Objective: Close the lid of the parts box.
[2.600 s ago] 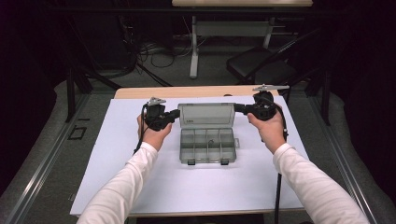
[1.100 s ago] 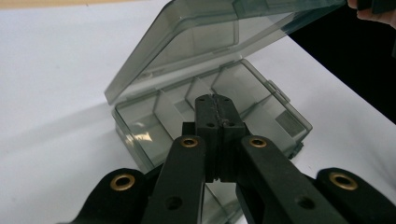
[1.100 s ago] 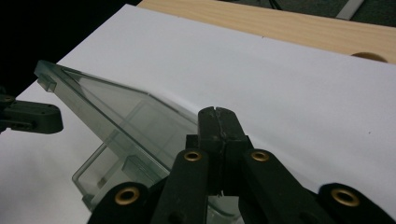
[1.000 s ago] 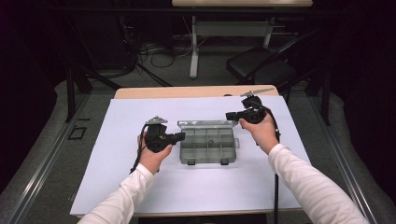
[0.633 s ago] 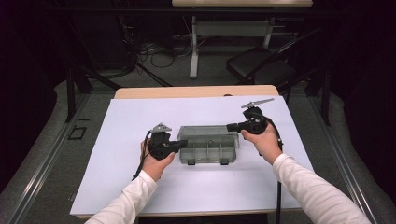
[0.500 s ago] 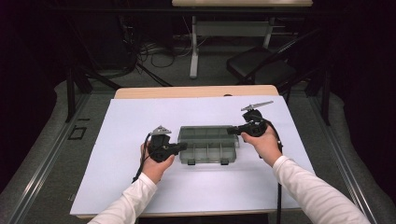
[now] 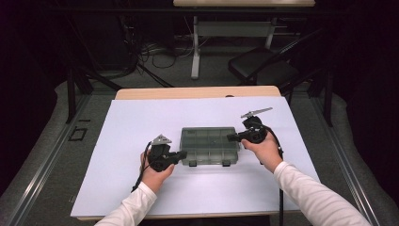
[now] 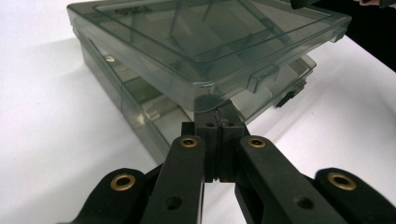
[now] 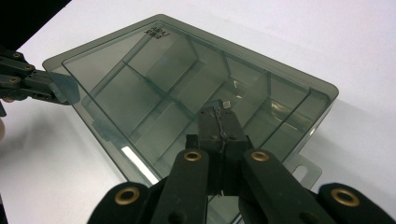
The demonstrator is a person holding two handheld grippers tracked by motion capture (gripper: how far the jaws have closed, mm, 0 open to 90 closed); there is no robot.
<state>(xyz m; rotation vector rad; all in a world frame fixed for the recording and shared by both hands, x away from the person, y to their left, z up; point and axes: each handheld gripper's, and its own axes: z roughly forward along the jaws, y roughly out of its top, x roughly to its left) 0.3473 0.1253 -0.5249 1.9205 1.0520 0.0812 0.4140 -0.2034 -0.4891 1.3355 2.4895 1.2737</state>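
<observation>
- because its lid (image 8: 210,42) is being lowered from both ends, the smoky plastic organiser box (image 7: 209,146) is kept flat at the middle of the white sheet (image 7: 117,141), nearly closed.
- the lid's near corner is pinched by the clenched left gripper (image 8: 215,109), so it is kept level.
- the far edge is clamped by the right gripper (image 9: 218,116), likewise clenched, for an even descent.

On the white-covered table (image 7: 117,188), the smoky transparent plastic compartment box (image 7: 209,146) is the one obstacle, at centre. Open sheet lies all round it: broad at 12, 6 and 9 o'clock, narrower at 3 o'clock.
</observation>
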